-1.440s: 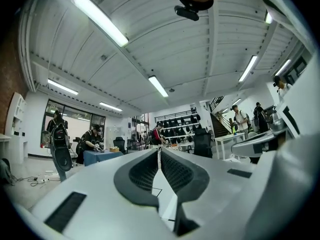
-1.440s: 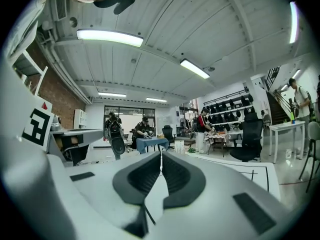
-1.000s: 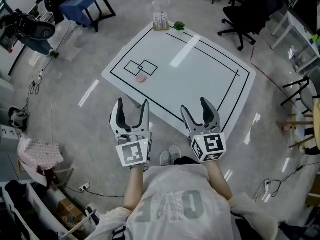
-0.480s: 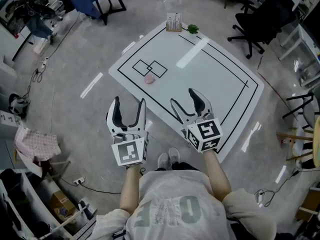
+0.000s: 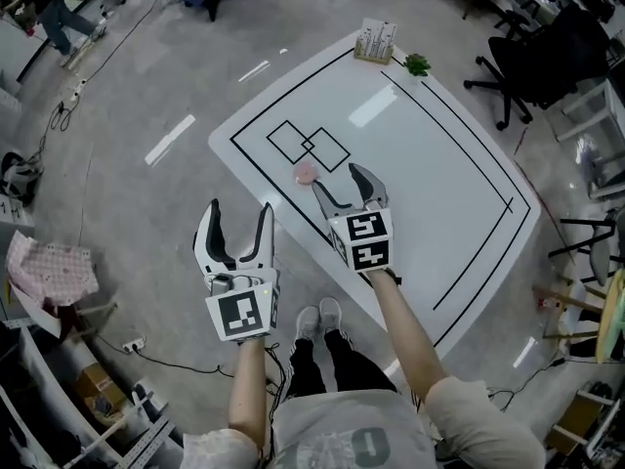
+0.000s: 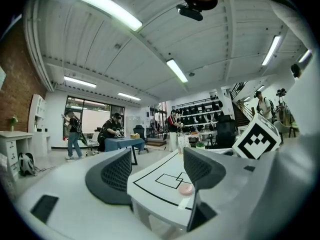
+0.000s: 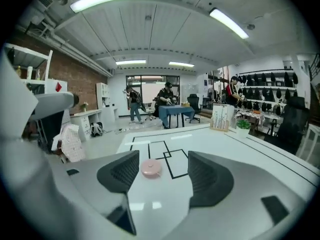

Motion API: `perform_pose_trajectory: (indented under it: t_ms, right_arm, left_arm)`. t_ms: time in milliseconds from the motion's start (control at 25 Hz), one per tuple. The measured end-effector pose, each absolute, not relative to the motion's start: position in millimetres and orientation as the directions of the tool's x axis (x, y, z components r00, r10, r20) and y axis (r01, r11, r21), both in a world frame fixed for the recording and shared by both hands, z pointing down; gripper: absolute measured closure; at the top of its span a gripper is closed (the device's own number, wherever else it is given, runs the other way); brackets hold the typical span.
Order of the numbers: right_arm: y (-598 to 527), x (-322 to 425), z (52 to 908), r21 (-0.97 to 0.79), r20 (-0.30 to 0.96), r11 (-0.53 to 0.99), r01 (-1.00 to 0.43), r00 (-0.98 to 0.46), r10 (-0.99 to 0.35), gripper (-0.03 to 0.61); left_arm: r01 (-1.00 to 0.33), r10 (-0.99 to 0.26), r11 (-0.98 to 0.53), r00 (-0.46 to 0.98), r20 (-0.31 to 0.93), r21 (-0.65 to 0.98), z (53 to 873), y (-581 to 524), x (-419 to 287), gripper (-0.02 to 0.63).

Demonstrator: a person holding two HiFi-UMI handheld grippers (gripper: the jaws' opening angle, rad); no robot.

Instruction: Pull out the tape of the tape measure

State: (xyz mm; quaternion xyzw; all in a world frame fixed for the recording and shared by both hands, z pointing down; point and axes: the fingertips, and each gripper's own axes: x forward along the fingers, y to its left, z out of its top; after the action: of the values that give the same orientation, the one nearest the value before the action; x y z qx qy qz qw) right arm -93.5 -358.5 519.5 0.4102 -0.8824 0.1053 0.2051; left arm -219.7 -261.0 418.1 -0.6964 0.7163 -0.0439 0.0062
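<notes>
A small round pink tape measure (image 5: 306, 172) lies on the white table (image 5: 439, 193), just outside the two black-outlined squares (image 5: 309, 146). My right gripper (image 5: 338, 186) is open over the table, its tips a short way from the tape measure (image 7: 150, 167), with nothing between the jaws. My left gripper (image 5: 234, 231) is open too, held off the table's near-left edge above the floor. It looks toward the tape measure (image 6: 185, 188) from farther back. No tape shows pulled out.
A white holder (image 5: 376, 39) and a small green plant (image 5: 417, 63) stand at the table's far edge. Black office chairs (image 5: 547, 52) are at the right. People stand by a blue table (image 6: 118, 143) in the background. Cables (image 5: 68, 115) and a pink cloth (image 5: 49, 267) lie on the floor at left.
The view has moved closer to the table. My right gripper has advanced over the table toward the tape measure. The left gripper has stayed low off the table's edge.
</notes>
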Motion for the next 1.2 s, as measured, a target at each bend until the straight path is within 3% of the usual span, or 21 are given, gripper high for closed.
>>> perform_pose_trajectory:
  t_ms: [400, 1200]
  right_arm:
    - [-383, -136, 579, 0.098, 0.579, 0.703, -0.705, -0.534, -0.616, 0.282]
    - [-399, -101, 581, 0.116, 0.568, 0.644, -0.756, -0.482, -0.667, 0.282]
  left_arm:
    - [-0.997, -0.988, 0.059, -0.065, 0.141, -0.046, 474, -276, -242, 0.313]
    - [-0.998, -0.978, 0.056, -0.057, 0.203, -0.009, 501, -278, -242, 0.313]
